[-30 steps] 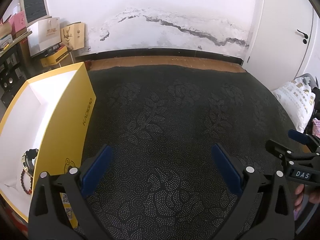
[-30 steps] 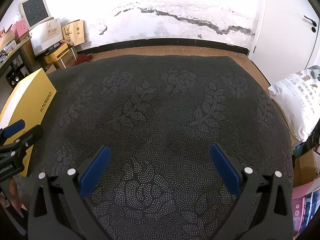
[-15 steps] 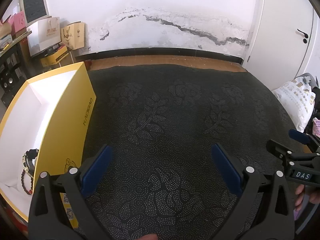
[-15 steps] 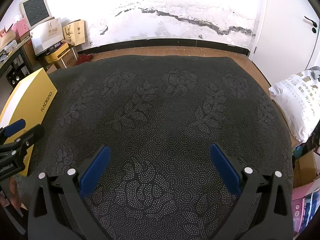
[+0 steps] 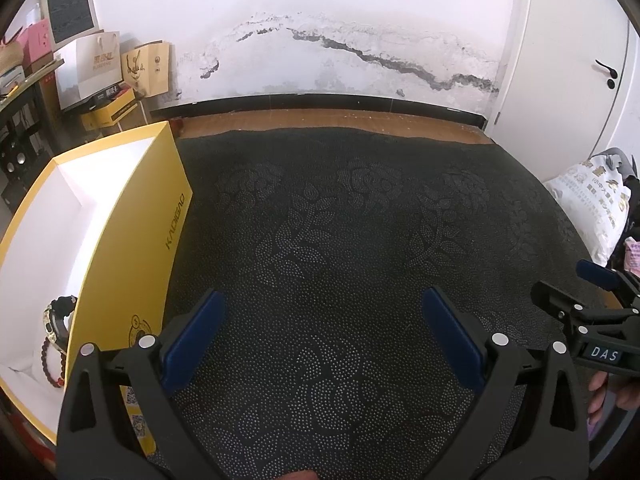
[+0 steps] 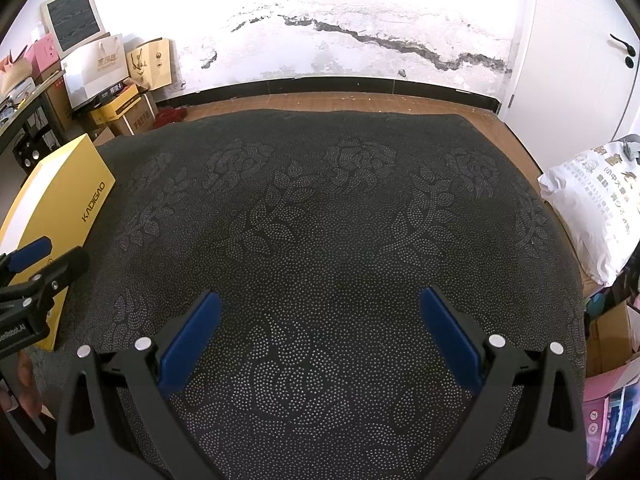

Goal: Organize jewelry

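Observation:
A yellow box (image 5: 132, 248) with a white inside stands at the left edge of the dark patterned cloth (image 5: 340, 240). Inside it lie a black-and-gold watch (image 5: 56, 320) and a dark red bead bracelet (image 5: 50, 362). My left gripper (image 5: 322, 330) hovers open over the cloth just right of the box, nothing between its blue pads. My right gripper (image 6: 320, 328) is open and empty above the cloth's middle. The same box (image 6: 60, 216) appears at the left of the right wrist view, with the left gripper (image 6: 36, 272) in front of it. The right gripper (image 5: 592, 304) shows at the left view's right edge.
Paper bags and boxes (image 5: 108, 68) are stacked by a shelf at the back left. A white printed sack (image 6: 592, 208) lies off the cloth's right edge. A cracked white wall (image 5: 340, 40) and a strip of wooden floor (image 5: 320, 118) lie behind. A white door (image 5: 580, 60) is at the right.
Almost nothing has moved. Both grippers stay open in place, with only a slight drift of the views.

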Tool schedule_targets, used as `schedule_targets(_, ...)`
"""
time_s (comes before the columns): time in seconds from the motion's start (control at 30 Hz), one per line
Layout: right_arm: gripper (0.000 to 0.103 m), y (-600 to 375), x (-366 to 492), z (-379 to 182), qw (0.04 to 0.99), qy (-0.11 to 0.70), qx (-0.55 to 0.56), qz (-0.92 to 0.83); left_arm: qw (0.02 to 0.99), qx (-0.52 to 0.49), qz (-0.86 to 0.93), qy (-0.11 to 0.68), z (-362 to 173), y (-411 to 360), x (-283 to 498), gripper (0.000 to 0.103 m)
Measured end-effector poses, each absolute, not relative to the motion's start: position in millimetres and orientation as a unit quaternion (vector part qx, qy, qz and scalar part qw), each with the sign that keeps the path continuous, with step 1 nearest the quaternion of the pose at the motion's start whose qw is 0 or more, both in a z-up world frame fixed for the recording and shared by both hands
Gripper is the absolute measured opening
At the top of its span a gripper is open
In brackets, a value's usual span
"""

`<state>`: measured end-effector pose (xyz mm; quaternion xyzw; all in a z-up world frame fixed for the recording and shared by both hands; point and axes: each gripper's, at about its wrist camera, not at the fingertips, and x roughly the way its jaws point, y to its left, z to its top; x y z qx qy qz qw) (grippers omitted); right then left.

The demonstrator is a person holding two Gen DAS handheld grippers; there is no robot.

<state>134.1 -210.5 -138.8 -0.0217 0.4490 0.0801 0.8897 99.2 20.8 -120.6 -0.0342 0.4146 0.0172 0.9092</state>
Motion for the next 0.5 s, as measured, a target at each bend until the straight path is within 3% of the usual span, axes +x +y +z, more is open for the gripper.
schedule_targets(0.5, 0.096, -209.9, 132.9, -138.7, 0.89, 0.448, -0.024, 0.081, 0.907, -0.036, 0.019, 0.418, -121.4, 22.9, 99.1, 0.097)
